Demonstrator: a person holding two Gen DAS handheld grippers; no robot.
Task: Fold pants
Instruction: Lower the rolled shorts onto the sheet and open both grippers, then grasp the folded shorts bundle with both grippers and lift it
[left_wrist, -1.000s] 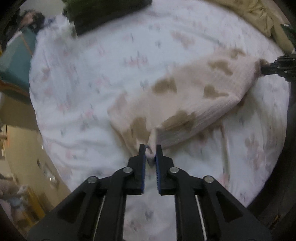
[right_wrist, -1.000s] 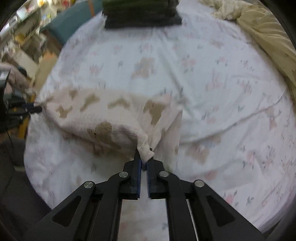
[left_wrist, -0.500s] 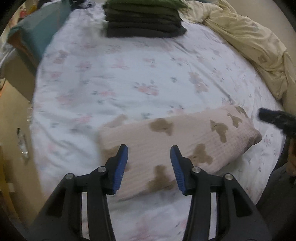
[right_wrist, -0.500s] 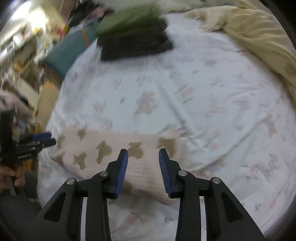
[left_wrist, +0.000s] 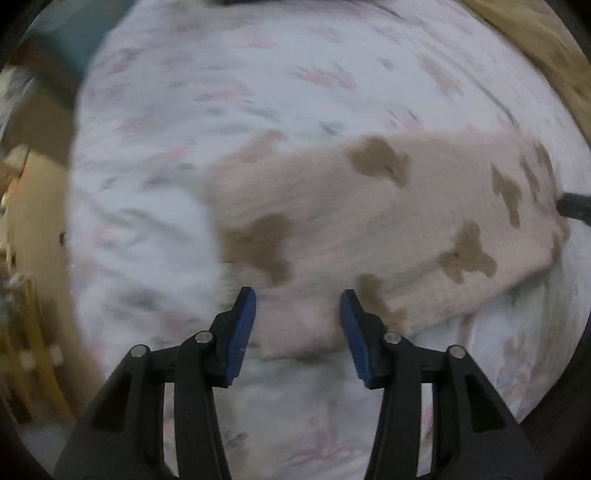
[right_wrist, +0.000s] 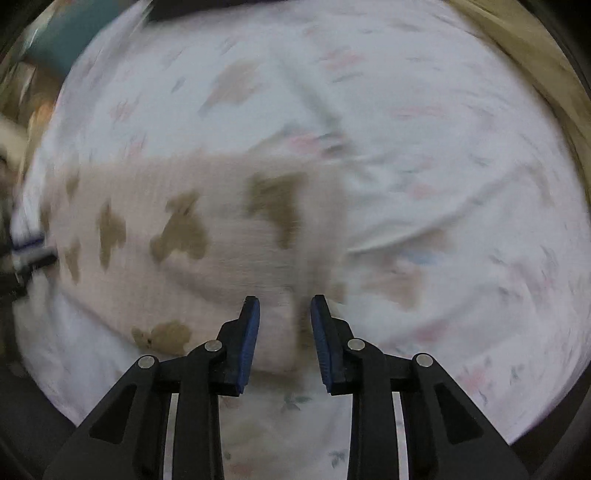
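Note:
The pants (left_wrist: 369, 221), cream with brown bear-shaped patches, lie folded into a wide band on the floral sheet (left_wrist: 221, 74). My left gripper (left_wrist: 297, 293) points down over their near left part, open, with the cloth's front edge between the blue pads and untouched. My right gripper (right_wrist: 285, 299) hangs over the near right corner of the pants (right_wrist: 229, 269), also open, straddling a fold without pressing it. Each view shows the other gripper's tip at the pants' far end: the right gripper (left_wrist: 576, 205) and the left gripper (right_wrist: 29, 251). Both views are motion-blurred.
A yellow blanket (left_wrist: 546, 48) is bunched along the bed's upper right, also the yellow blanket (right_wrist: 535, 66). A teal object (left_wrist: 62, 40) and wooden furniture (left_wrist: 29, 221) sit off the bed's left side. A dark stack of clothes (right_wrist: 192, 9) shows at the top edge.
Both grippers let go of the pants' corners and opened; the pants dropped flat onto the sheet. Since then both grippers have sunk closer to the cloth's near edge.

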